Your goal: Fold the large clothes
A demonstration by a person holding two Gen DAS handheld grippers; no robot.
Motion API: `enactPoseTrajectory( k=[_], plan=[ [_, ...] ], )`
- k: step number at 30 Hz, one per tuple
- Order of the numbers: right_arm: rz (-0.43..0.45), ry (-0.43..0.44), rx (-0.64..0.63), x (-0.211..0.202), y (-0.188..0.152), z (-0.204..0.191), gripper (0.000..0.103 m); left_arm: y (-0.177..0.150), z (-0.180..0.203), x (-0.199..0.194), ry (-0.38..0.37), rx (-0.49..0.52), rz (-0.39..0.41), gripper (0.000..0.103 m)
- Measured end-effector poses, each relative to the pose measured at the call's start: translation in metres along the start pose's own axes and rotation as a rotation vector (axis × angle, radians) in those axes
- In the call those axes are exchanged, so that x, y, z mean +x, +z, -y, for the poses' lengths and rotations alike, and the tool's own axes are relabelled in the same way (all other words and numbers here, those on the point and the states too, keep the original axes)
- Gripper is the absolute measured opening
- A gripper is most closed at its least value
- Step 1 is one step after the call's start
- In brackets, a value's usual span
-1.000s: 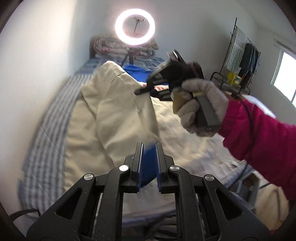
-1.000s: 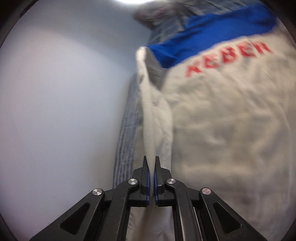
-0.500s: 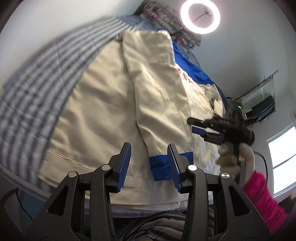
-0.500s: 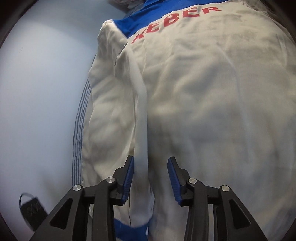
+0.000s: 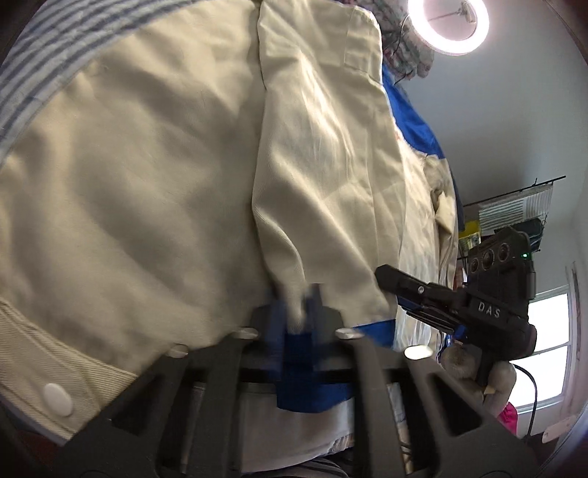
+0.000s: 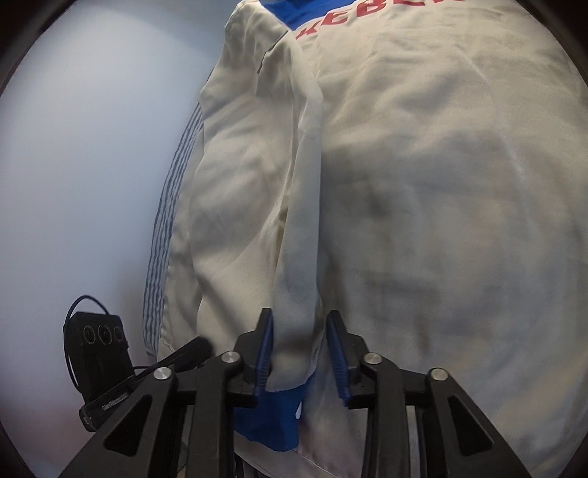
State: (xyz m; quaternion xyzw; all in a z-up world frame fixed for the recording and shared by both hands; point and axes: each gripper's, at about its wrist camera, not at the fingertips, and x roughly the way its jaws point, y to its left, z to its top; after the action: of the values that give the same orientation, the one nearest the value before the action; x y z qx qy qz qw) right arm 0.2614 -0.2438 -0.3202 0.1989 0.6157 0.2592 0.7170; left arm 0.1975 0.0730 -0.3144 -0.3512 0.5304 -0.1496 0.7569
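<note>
A cream jacket (image 6: 441, 191) with red letters and a blue yoke lies spread on the bed. Its sleeve (image 5: 323, 176) is folded down over the body and ends in a blue cuff (image 5: 308, 371). My left gripper (image 5: 297, 312), blurred, has its jaws closing, and the sleeve is pinched between them just above the cuff. My right gripper (image 6: 301, 349) straddles the same sleeve (image 6: 297, 257) near the cuff (image 6: 268, 423). Its jaws are closing, with a gap still showing beside the cloth. Each gripper also shows in the other's view, the right gripper (image 5: 389, 290) in a gloved hand (image 5: 474, 371) and the left gripper (image 6: 198, 347).
A blue-and-white striped sheet (image 5: 47, 55) covers the bed under the jacket. A pale wall (image 6: 92, 165) runs along the bed's left side. A ring light (image 5: 455, 22), a wire rack (image 5: 514, 213) and a window (image 5: 547, 349) stand beyond the bed's far side.
A second ago both grippers held the sleeve raised. They opened and left it lying on the jacket, then dropped toward the cuff. The left jaws have closed in again and the right have narrowed.
</note>
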Motion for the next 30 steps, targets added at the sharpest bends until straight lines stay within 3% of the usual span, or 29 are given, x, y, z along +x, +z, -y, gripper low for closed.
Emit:
enactPoseTrajectory(
  k=[3, 11, 14, 17, 21, 27, 30],
  plan=[
    [-0.015, 0.024, -0.009, 0.003, -0.005, -0.007, 0.006, 0.002, 0.010, -0.013, 0.014, 0.037, 0.045, 0.003],
    [-0.072, 0.208, -0.105, 0.004, -0.030, -0.067, 0.003, -0.009, 0.019, -0.117, 0.091, 0.203, 0.232, 0.003],
    [-0.156, 0.137, -0.207, 0.034, -0.045, -0.098, 0.003, -0.018, 0.001, -0.126, 0.159, 0.219, 0.231, 0.002],
    [-0.224, 0.062, -0.224, 0.065, -0.051, -0.102, 0.003, -0.019, -0.034, -0.111, 0.196, 0.142, 0.170, 0.002],
    [-0.228, 0.058, -0.214, 0.069, -0.051, -0.105, 0.003, -0.020, -0.045, -0.110, 0.194, 0.114, 0.167, 0.002],
    [-0.208, 0.082, -0.280, 0.057, -0.053, -0.128, 0.004, -0.021, -0.028, -0.139, 0.203, 0.216, 0.255, 0.002],
    [-0.271, -0.054, -0.344, 0.067, -0.057, -0.129, 0.013, -0.022, -0.050, -0.118, 0.251, 0.182, 0.202, 0.002]
  ],
)
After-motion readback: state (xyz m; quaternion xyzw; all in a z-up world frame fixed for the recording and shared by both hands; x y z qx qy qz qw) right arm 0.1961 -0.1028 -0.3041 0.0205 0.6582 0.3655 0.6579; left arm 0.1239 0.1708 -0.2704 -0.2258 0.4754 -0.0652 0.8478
